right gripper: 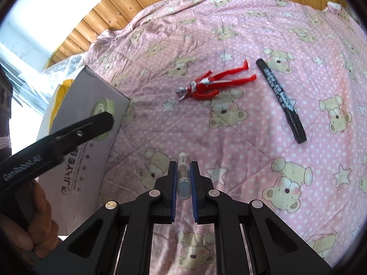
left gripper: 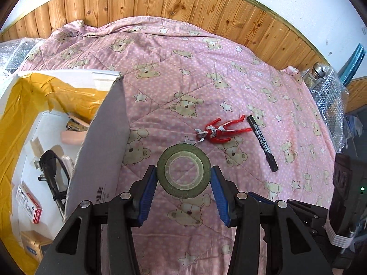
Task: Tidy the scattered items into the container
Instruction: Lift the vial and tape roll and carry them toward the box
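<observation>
My left gripper (left gripper: 183, 174) is shut on a roll of green tape (left gripper: 165, 160), its blue pads pressing both sides of the roll, just right of the container's wall. The right wrist view shows the same tape roll (right gripper: 102, 107) held up against the grey cardboard box (right gripper: 87, 87). A slim white pen (right gripper: 183, 160) sticks forward out of my right gripper (right gripper: 183, 163), which is shut on it above the quilt. A red toy figure (left gripper: 218, 131) (right gripper: 206, 84) and a black marker (left gripper: 262, 143) (right gripper: 282, 100) lie loose on the pink quilt ahead.
The open box (left gripper: 103, 137), lined with yellow tape, holds a black plug with cable (left gripper: 49, 167), small cartons (left gripper: 28, 202) and a stapler (left gripper: 76, 123). A person's hand (right gripper: 34, 224) holds the left gripper. Bubble wrap and a jar (left gripper: 318, 75) stand at the quilt's right edge.
</observation>
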`<action>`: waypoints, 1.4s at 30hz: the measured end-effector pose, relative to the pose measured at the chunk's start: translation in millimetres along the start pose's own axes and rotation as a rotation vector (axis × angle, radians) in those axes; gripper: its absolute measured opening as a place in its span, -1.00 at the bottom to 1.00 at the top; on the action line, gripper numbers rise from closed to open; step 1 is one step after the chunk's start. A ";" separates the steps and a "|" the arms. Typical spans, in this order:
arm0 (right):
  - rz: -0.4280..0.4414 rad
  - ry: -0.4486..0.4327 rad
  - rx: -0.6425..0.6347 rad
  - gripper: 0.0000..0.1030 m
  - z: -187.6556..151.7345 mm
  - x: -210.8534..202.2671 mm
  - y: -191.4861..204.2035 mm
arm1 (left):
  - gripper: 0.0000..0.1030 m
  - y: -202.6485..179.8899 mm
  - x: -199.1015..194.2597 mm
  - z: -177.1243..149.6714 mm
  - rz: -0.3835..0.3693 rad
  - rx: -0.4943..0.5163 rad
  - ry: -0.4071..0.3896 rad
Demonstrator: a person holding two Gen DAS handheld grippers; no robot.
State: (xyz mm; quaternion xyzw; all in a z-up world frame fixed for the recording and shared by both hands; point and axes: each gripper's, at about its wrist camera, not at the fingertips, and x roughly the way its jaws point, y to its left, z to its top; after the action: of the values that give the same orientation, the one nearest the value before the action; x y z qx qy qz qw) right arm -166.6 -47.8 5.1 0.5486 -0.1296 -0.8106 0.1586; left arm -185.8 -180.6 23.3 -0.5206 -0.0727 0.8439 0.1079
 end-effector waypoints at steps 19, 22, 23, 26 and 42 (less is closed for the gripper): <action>-0.082 0.031 -0.072 -0.77 -9.9 22.8 12.0 | -0.06 14.5 -35.2 -22.9 -0.048 -0.032 -0.030; -0.069 0.014 -0.076 -0.77 -8.4 10.7 16.6 | -0.06 16.0 -43.5 -21.1 -0.056 -0.036 -0.047; -0.063 0.008 -0.076 -0.77 -7.7 6.4 19.2 | -0.06 16.2 -46.5 -21.0 -0.058 -0.036 -0.053; -0.047 -0.012 -0.080 -0.77 -9.0 -7.7 28.9 | -0.06 17.7 -54.6 -21.9 -0.065 -0.037 -0.067; 0.002 -0.080 -0.141 -0.77 -24.0 -56.1 96.7 | -0.06 35.3 -104.5 -44.6 -0.099 -0.057 -0.143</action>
State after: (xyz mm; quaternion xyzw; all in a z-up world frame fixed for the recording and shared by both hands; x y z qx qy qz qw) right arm -113.6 -114.9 81.1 0.5032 -0.0789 -0.8387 0.1926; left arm -104.3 -241.3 85.2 -0.4578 -0.1300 0.8700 0.1290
